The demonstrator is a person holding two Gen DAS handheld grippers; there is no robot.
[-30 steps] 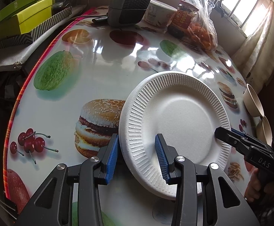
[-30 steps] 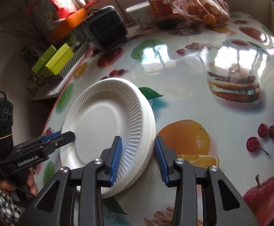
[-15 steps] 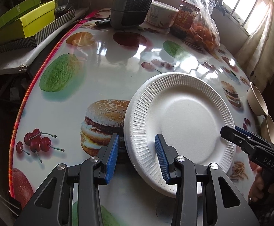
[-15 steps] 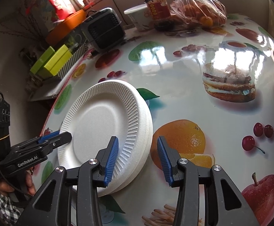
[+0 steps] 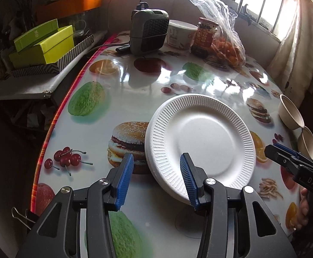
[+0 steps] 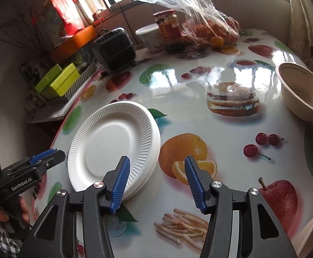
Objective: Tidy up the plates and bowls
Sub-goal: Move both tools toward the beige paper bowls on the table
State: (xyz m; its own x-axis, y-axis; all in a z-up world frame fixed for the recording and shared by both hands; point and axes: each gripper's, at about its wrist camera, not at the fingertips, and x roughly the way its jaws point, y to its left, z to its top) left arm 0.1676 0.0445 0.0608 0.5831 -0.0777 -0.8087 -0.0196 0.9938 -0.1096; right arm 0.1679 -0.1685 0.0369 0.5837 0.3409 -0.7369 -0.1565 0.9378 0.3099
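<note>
Both grippers: black plastic frames, 2 fingers each with ribbed blue pads point(image 5: 124, 177), silver screws at the pivots. Left gripper point(image 6: 35, 166) is marked "GenRobot.AI", right gripper point(image 5: 294, 163) "DAS". Left hand point(image 6: 8, 212): bare skin, checked sleeve, black cable running past it.

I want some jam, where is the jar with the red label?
The jar stands at the table's far end in both views, between the white tub and the plastic bag of oranges.

White ribbed plate point(image 5: 201, 142), fruit-print table point(image 5: 135, 90), blue fingers point(image 5: 125, 178)
</note>
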